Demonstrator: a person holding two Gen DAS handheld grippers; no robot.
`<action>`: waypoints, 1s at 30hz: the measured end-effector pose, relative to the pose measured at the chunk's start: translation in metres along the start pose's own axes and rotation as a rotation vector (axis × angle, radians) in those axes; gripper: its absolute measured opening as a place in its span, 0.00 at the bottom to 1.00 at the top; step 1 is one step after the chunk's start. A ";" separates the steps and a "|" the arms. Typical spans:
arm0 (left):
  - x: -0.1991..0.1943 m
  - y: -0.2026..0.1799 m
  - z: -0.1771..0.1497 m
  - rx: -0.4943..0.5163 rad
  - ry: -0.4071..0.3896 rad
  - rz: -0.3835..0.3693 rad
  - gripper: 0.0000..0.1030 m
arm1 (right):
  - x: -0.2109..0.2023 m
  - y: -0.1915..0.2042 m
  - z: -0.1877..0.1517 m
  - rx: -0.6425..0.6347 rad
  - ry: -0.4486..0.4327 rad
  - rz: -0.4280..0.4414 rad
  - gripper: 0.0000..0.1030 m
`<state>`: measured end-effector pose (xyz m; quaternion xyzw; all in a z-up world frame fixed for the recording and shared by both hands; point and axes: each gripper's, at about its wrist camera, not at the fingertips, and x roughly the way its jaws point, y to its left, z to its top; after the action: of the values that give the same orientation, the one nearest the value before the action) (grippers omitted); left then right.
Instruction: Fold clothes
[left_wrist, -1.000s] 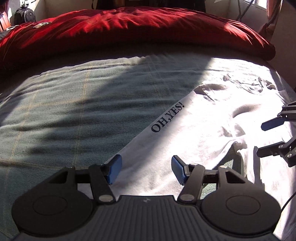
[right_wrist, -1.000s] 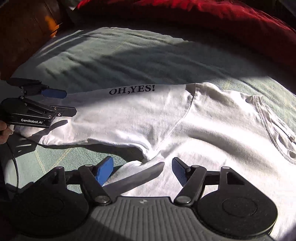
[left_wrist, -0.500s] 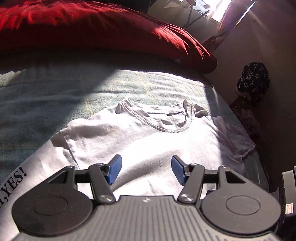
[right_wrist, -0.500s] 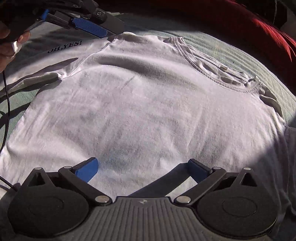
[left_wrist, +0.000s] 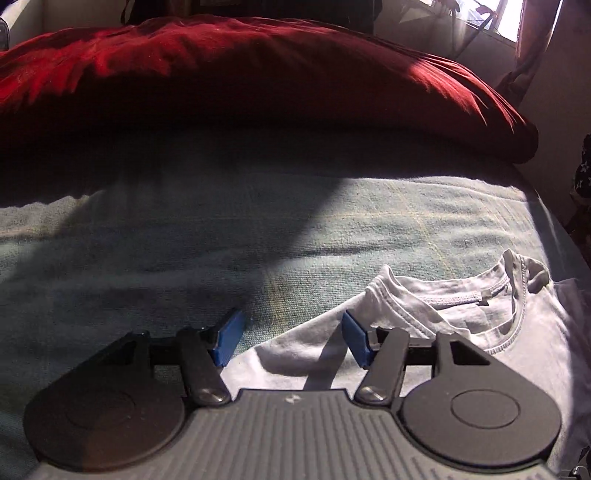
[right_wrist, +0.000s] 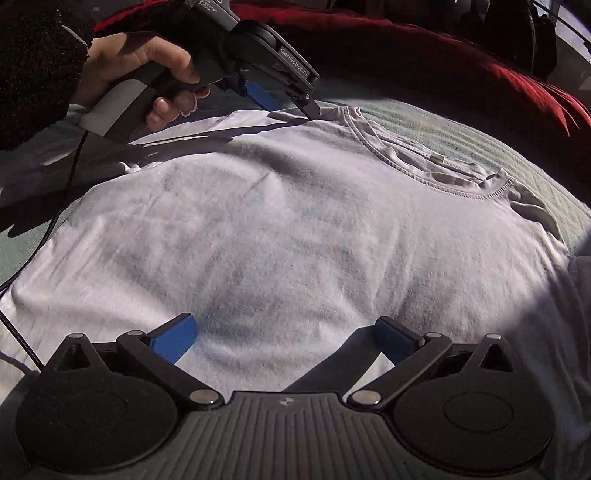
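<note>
A white T-shirt (right_wrist: 295, 229) lies flat on the bed, its collar (right_wrist: 436, 173) toward the upper right. My right gripper (right_wrist: 284, 336) hovers low over the shirt's body, jaws spread wide, with nothing between them. My left gripper (left_wrist: 291, 338) is open at the shirt's shoulder edge (left_wrist: 314, 347), just left of the collar (left_wrist: 480, 306). Cloth lies under its right finger (left_wrist: 356, 339), but the pads do not press on it. In the right wrist view the left gripper (right_wrist: 288, 105) comes in from the top left, held by a hand (right_wrist: 147, 74), its tip down at the shoulder seam.
A green blanket (left_wrist: 184, 258) covers the bed. A red duvet (left_wrist: 258, 81) is heaped along the far side. The bed's right edge (left_wrist: 554, 229) drops off beside a wall and a window. A black cable (right_wrist: 55, 221) trails over the shirt's left side.
The left gripper swept from the folded part with the "OH,YES!" print to the shoulder beside the collar. The right gripper moved over the shirt's body and its jaws spread wide.
</note>
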<state>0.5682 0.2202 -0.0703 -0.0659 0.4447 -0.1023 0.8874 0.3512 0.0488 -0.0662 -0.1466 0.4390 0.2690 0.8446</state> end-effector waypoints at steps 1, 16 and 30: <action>-0.005 0.000 0.002 -0.013 -0.004 -0.010 0.58 | 0.000 -0.001 0.001 -0.010 0.001 0.007 1.00; -0.055 -0.026 -0.068 -0.082 0.155 -0.155 0.63 | -0.013 -0.157 0.037 0.270 -0.053 -0.169 1.00; 0.017 -0.018 0.004 0.001 0.027 -0.094 0.69 | 0.066 -0.207 0.064 0.310 -0.091 -0.173 1.00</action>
<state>0.5792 0.1983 -0.0769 -0.0850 0.4530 -0.1449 0.8755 0.5456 -0.0670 -0.0809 -0.0396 0.4225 0.1308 0.8960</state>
